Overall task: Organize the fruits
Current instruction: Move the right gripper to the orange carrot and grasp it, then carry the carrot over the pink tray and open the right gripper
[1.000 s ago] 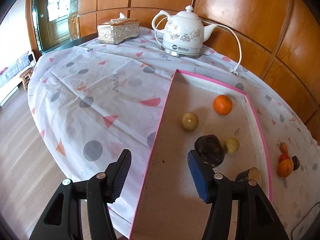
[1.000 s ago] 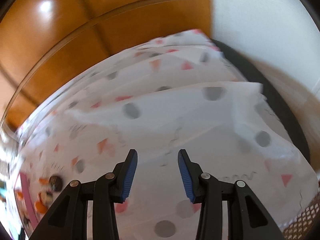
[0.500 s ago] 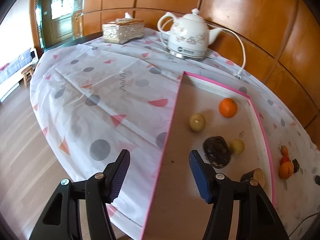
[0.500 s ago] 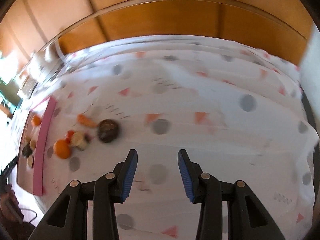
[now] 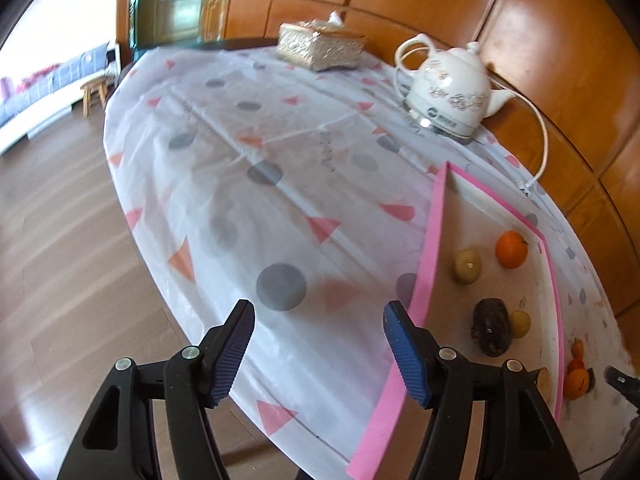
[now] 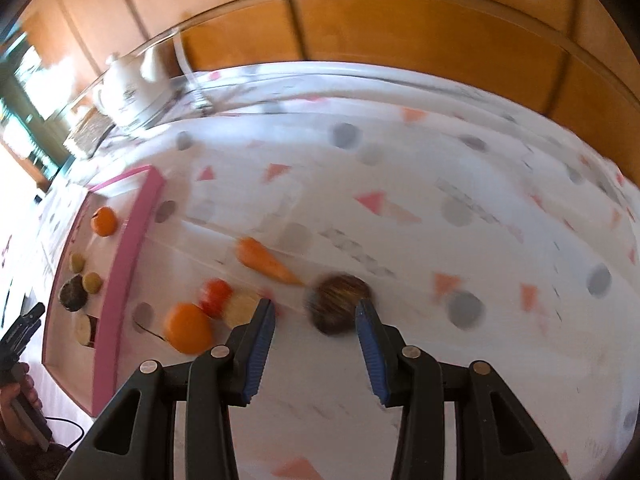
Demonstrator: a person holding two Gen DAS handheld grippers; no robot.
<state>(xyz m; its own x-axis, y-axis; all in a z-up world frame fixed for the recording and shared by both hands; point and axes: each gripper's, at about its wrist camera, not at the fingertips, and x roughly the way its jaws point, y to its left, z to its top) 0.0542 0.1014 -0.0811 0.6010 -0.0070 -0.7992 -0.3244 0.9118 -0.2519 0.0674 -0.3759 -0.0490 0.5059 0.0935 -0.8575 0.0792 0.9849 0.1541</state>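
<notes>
Wood-panelled walls back a round counter draped in a white cloth with grey dots and pink and orange triangles. Far side: a cream patterned tissue box and a white ceramic electric kettle with a white cord trailing off. A shallow pink-rimmed cardboard tray sits on the cloth. Inside it, from the left wrist view: an orange, a small yellow-green round fruit, a dark brown wrinkled fruit touching a smaller yellow fruit, and a cut pale piece partly hidden behind the tong arm. Left tongs hang over the cloth just beside the tray's near rim, spread wide with nothing between them; the jaws have just been opening further. Right wrist view is motion-blurred. Loose fruit lies on the cloth outside the tray: an orange carrot, a small red tomato-like fruit, a pale round fruit, a second orange, all clustered near each other, and a brown fuzzy round fruit a little apart. Right tongs are parted with a moderate gap, empty, above the cloth; the brown fuzzy fruit shows just past the tips, whether touching I cannot tell. A hand gripping the other tool shows at the lower left edge of that view.
</notes>
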